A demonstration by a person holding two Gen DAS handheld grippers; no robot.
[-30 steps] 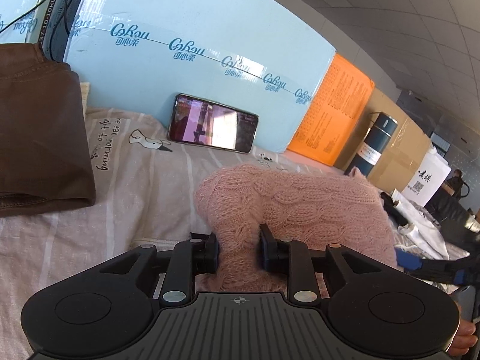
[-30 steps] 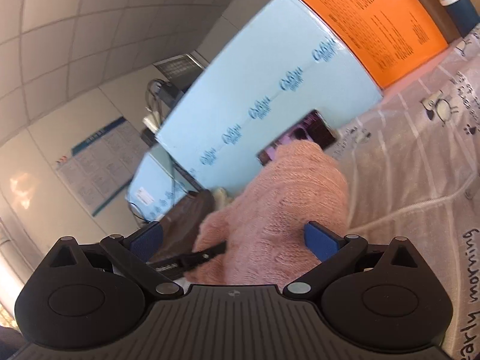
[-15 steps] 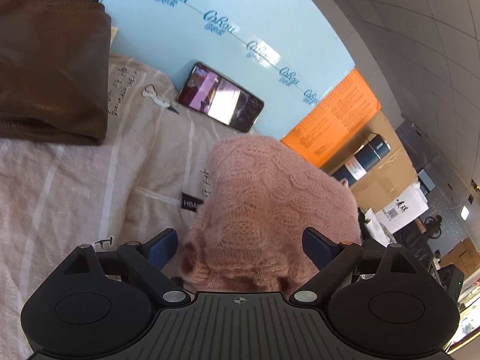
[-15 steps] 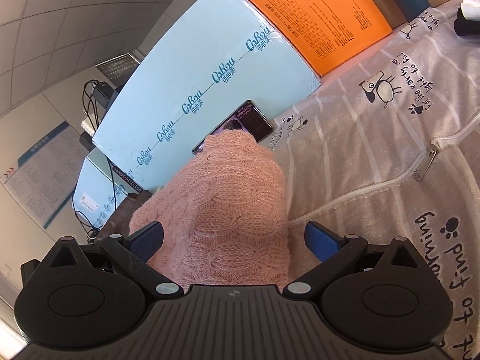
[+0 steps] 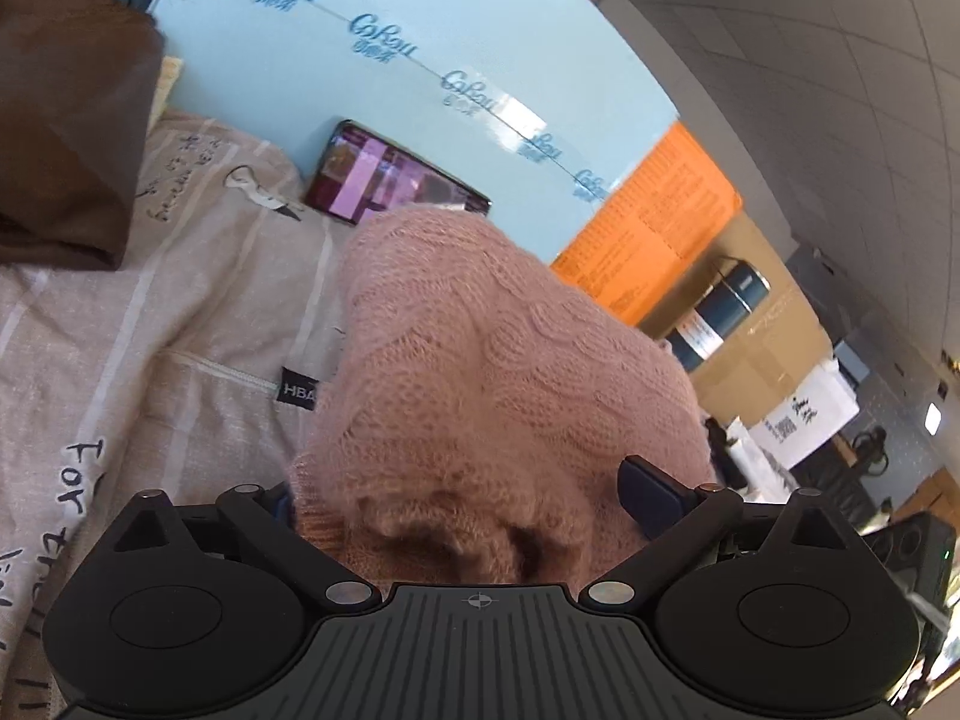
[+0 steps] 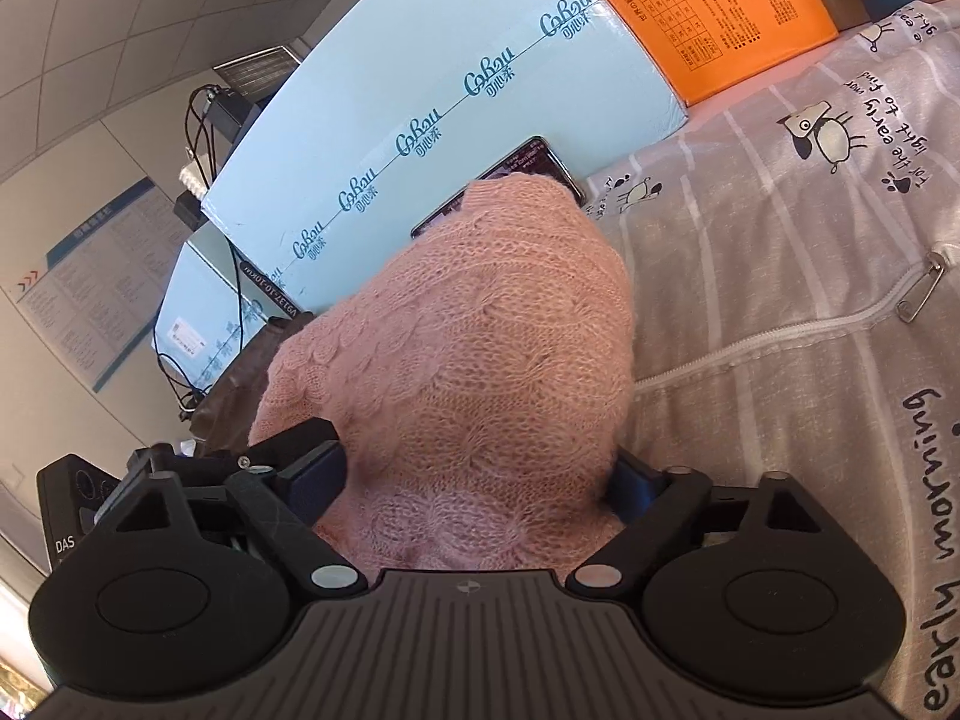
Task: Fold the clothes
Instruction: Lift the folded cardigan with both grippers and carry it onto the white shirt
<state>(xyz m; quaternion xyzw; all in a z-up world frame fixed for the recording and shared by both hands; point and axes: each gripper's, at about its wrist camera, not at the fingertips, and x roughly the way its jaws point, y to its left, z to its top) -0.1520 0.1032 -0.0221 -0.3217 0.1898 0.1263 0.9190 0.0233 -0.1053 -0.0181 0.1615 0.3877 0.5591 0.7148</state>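
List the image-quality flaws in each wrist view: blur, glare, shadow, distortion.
Left wrist view: motion blur smears the blue box lettering and the brown garment; glare streaks the box tape; the pink sweater falls into deep shadow near the jaws. Right wrist view: sharper, with readable print on the grey bedsheet; fisheye bends the ceiling lines and the box edges in both.
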